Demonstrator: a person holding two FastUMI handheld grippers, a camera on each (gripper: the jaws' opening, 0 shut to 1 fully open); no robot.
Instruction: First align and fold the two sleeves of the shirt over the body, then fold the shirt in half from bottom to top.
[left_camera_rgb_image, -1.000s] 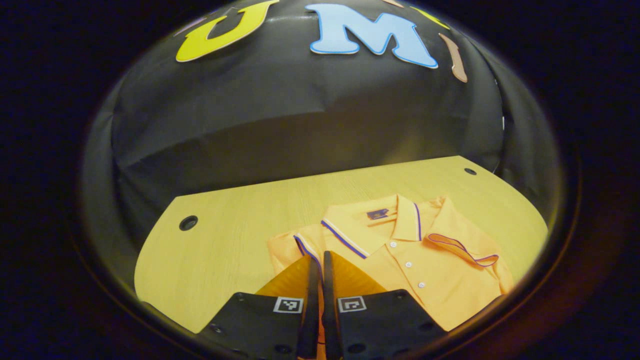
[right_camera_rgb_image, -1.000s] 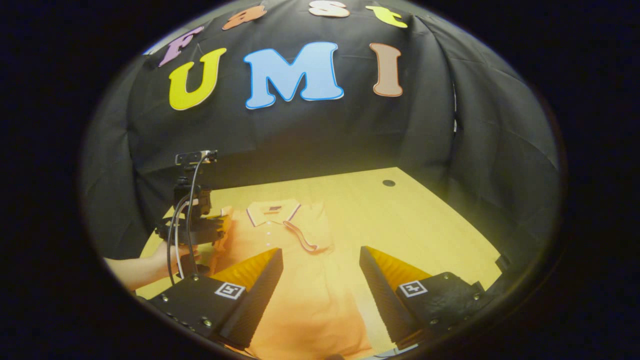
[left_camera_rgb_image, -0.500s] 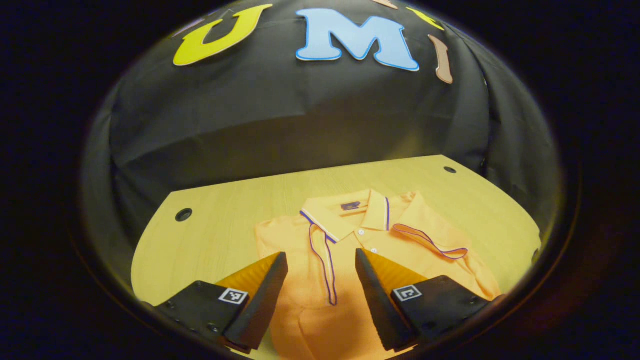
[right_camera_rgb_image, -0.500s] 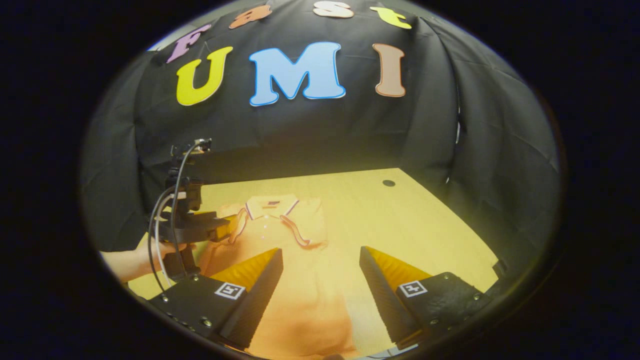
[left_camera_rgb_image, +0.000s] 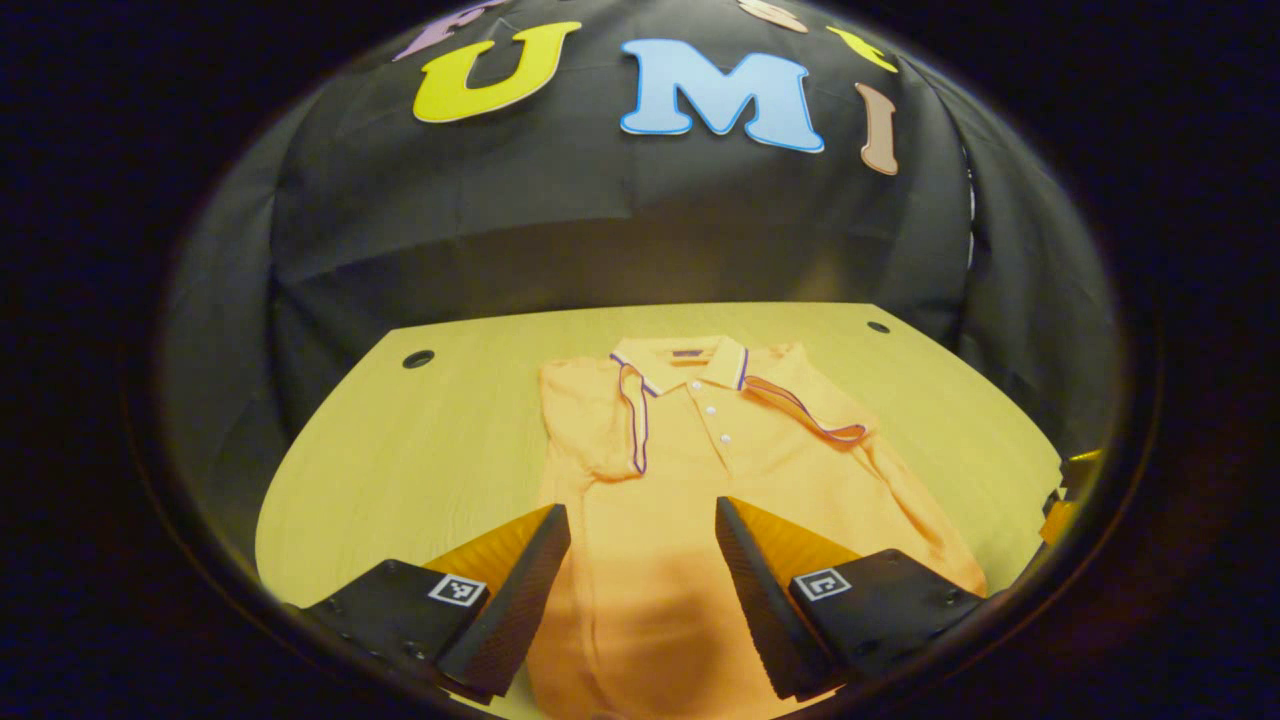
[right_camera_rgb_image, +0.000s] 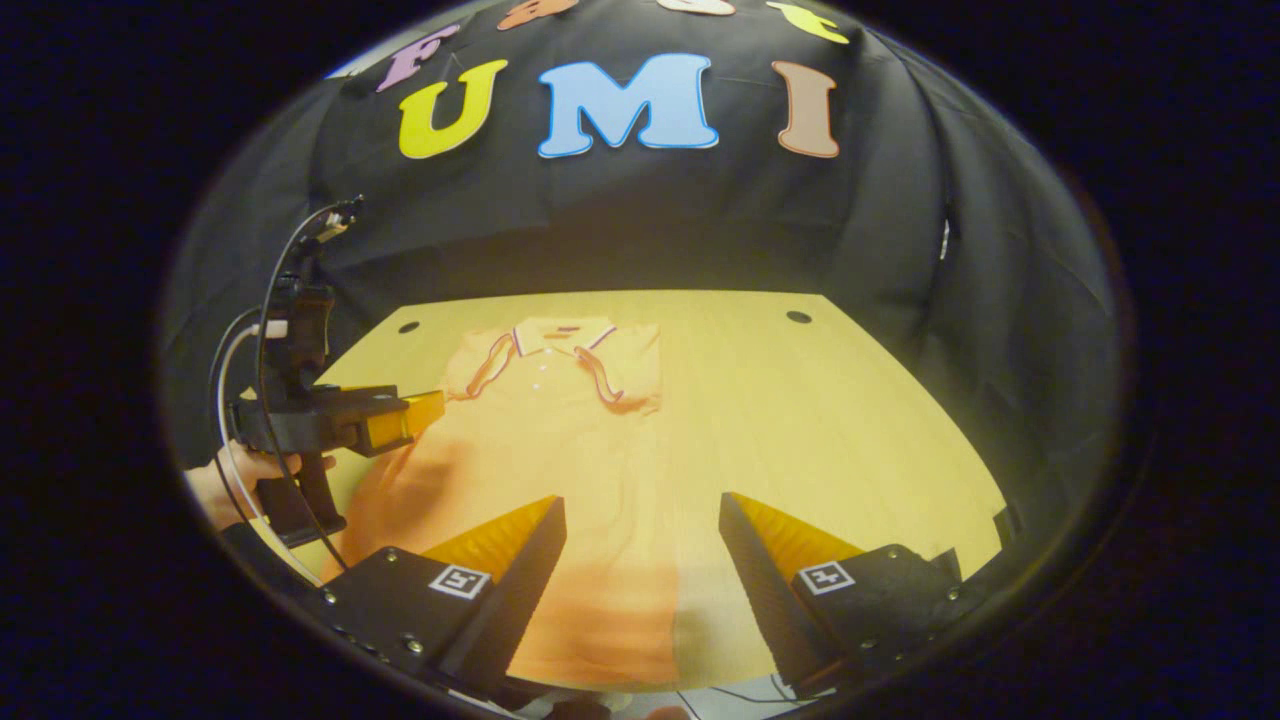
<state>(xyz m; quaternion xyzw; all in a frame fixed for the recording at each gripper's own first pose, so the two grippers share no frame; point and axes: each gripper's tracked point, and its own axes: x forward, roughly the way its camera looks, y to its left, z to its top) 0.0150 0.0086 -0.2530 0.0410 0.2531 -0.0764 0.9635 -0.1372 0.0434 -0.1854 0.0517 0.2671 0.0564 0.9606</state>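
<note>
Your left gripper (left_camera_rgb_image: 640, 520) hangs over the lower body of the shirt (left_camera_rgb_image: 680, 520) with its fingers spread wide and nothing between them; your right gripper (right_camera_rgb_image: 640, 515) is the same, fingers apart, empty, over the shirt's lower half. That reads as both tools set back toward the hem so you can take the bottom edge next, since the sleeve step looks done: the left sleeve (left_camera_rgb_image: 600, 420) lies folded in over the chest just beside the buttons, its striped cuff pointing down, and the right sleeve (left_camera_rgb_image: 810, 415) lies folded across the other shoulder, cuff slanting away from the collar (left_camera_rgb_image: 680, 360). The two sleeves don't match angles, one straight and one diagonal, so the fold may come out a bit uneven. The shirt lies flat, face up, collar toward the far wall, hem nearest you, roughly mid-table in the left gripper view. The hem itself sits under and behind the fingers, so you can't tell how straight it lies. From the right gripper view your left gripper shows off to the side, held in a hand (right_camera_rgb_image: 225, 480) with a cable looping off it, at the shirt's edge. The table (left_camera_rgb_image: 400, 450) is pale wood with small round holes near the far corners, bare around the shirt. Black cloth wall (left_camera_rgb_image: 600, 230) closes the booth behind and to the sides.
</note>
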